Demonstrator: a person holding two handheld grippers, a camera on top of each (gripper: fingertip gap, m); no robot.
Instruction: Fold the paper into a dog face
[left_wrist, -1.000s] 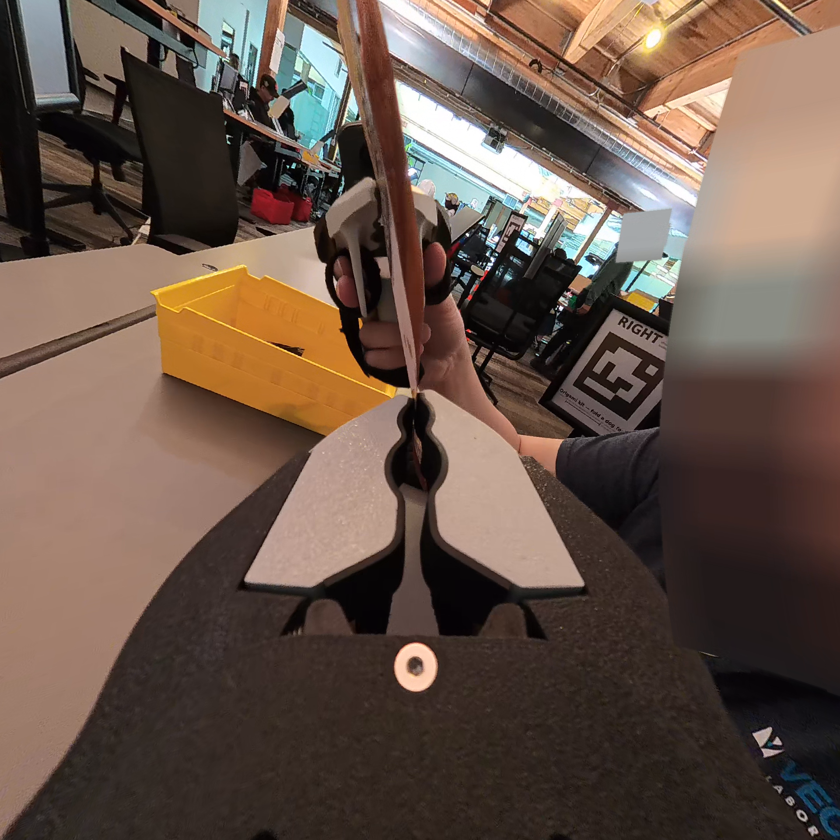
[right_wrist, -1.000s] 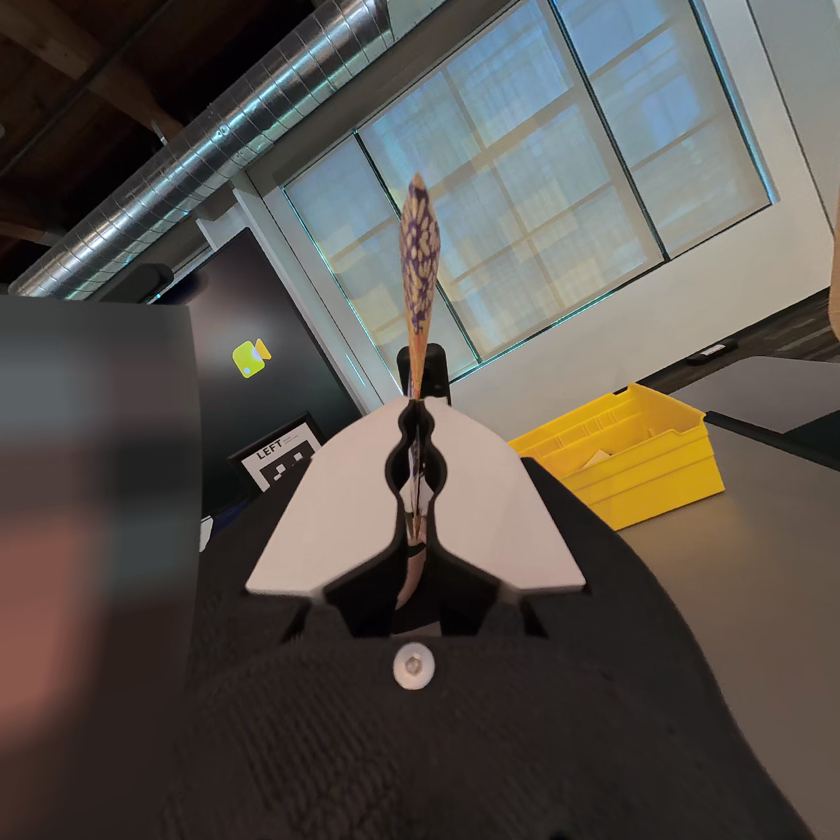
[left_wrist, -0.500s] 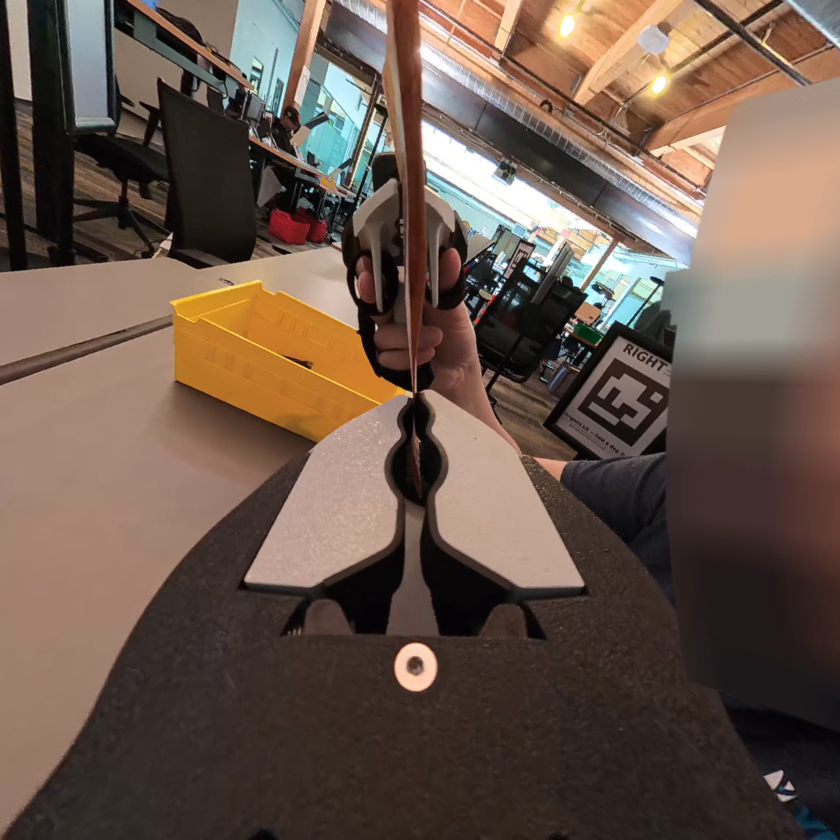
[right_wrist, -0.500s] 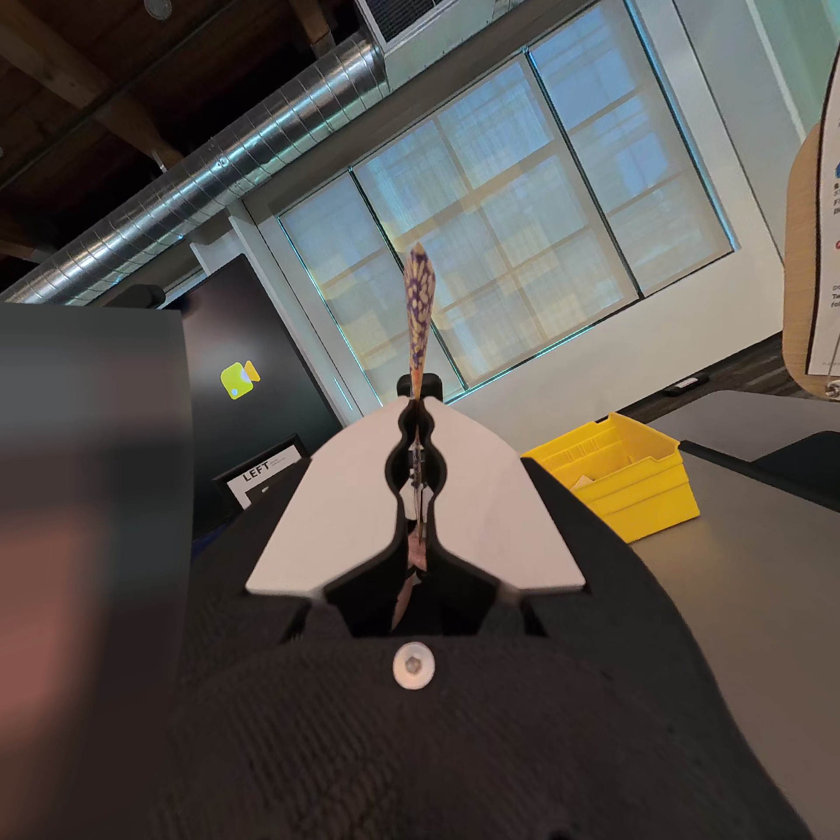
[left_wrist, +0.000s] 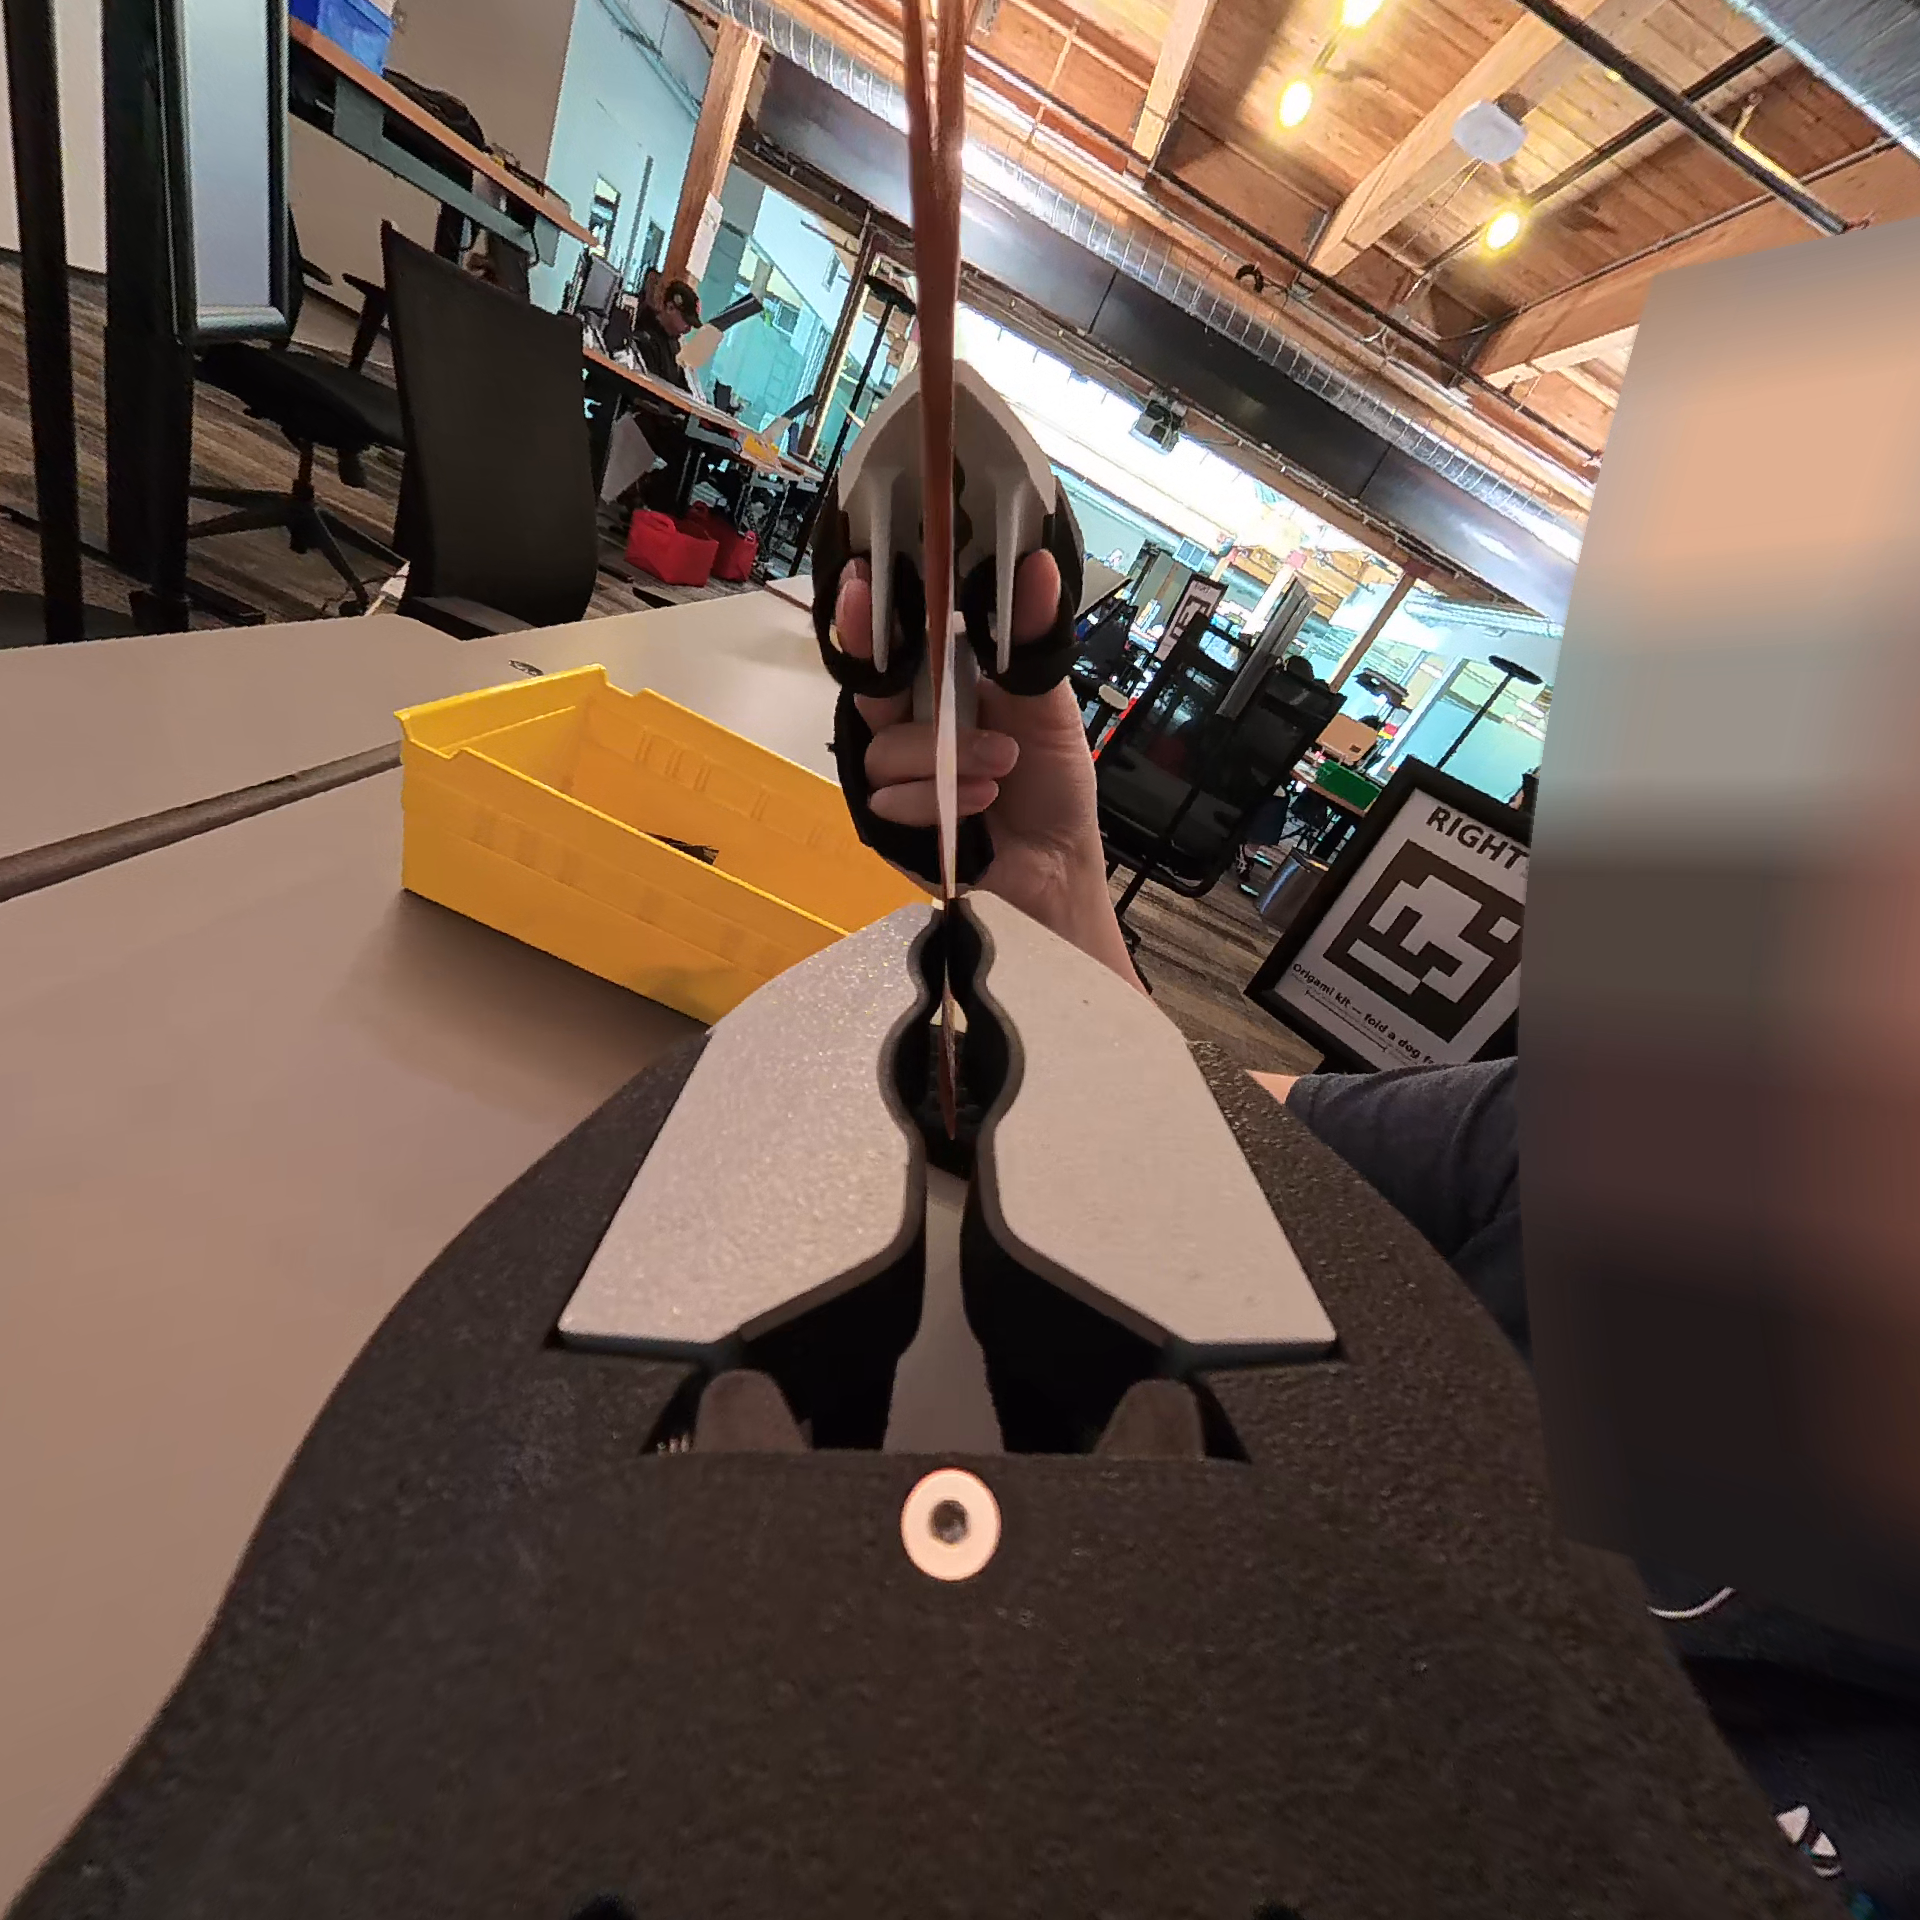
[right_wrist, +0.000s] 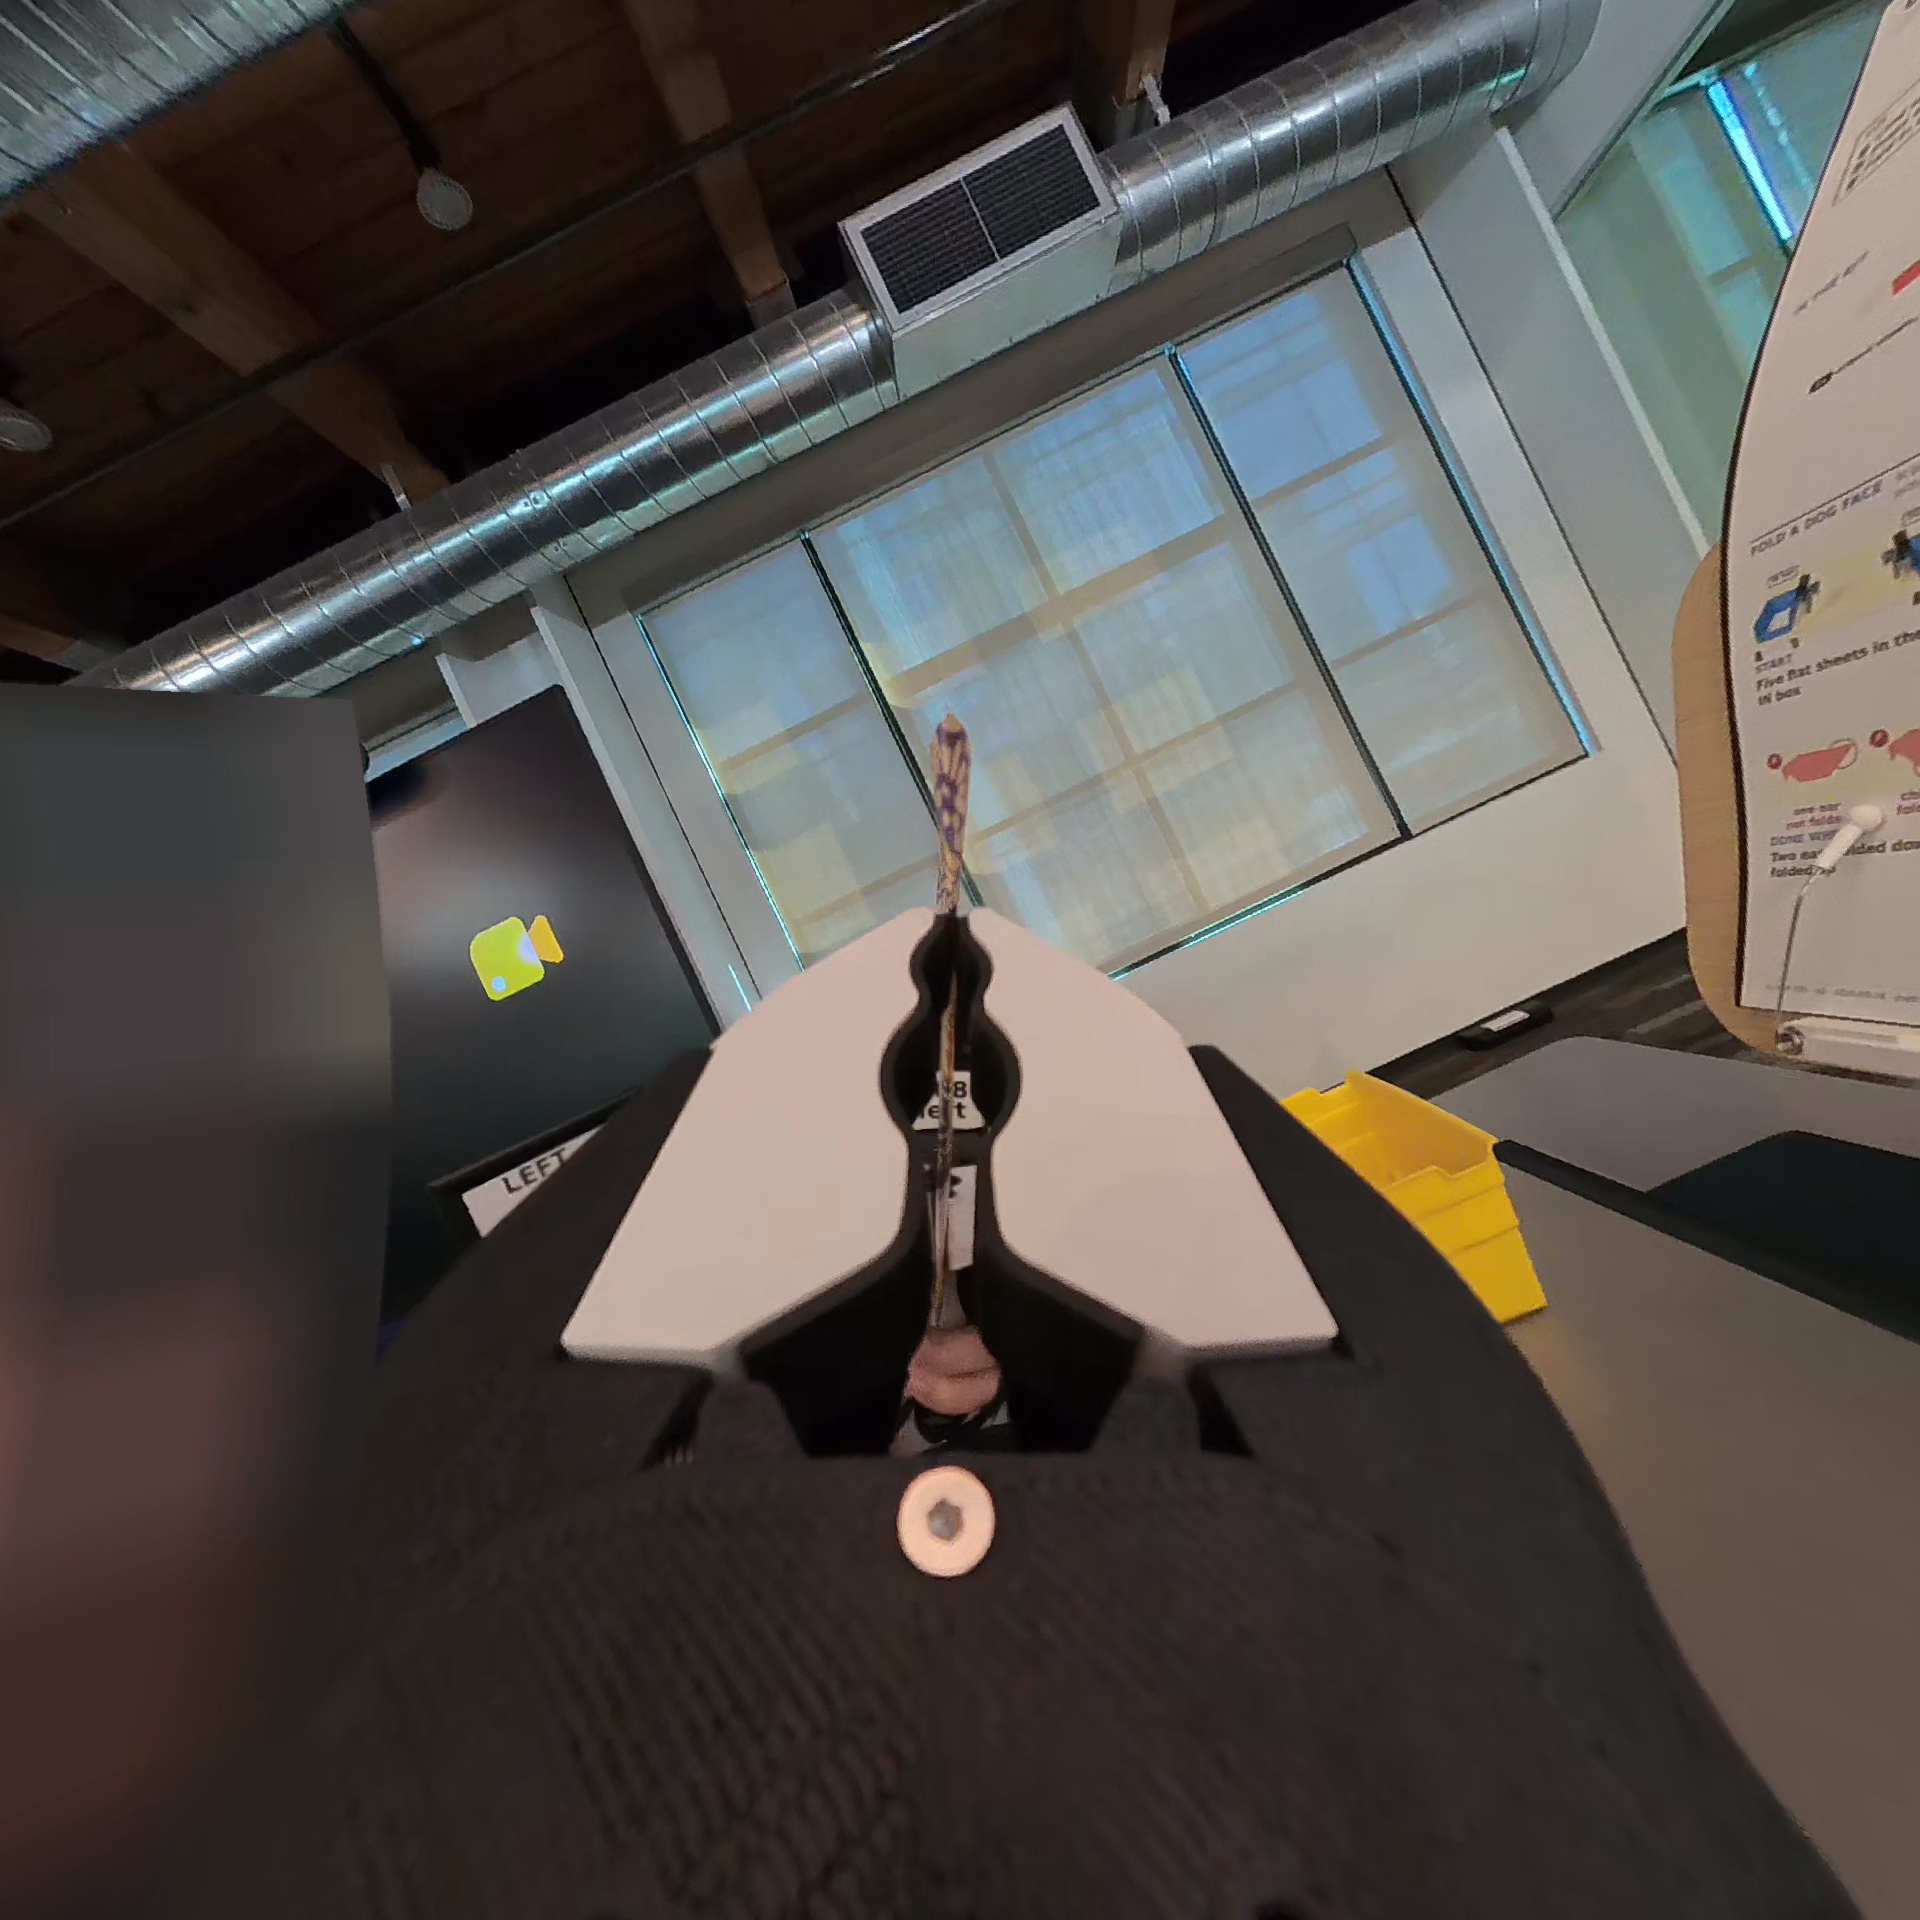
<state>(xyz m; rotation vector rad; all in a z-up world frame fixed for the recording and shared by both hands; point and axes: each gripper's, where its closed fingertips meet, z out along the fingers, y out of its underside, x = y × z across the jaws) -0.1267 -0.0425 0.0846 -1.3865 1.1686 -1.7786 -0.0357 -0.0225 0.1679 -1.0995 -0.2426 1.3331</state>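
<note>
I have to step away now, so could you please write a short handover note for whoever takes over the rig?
Left gripper: shut on the paper, held edge-on in the air.
Right gripper: shut on the same paper, facing the left one; its patterned tip sticks out past the fingers.
The yellow bin sits on the grey table, clear of both grippers.
Done: paper picked up and pinched from both ends.
Left: how many folds are in cannot be judged edge-on; check, then finish the dog face.

My grey desk (left_wrist: 208, 1091) carries a yellow bin (left_wrist: 623, 831), which stands near its far edge, beside a dark seam (left_wrist: 187, 831) across the top. In my right view the bin (right_wrist: 1423, 1174) sits there too.
</note>
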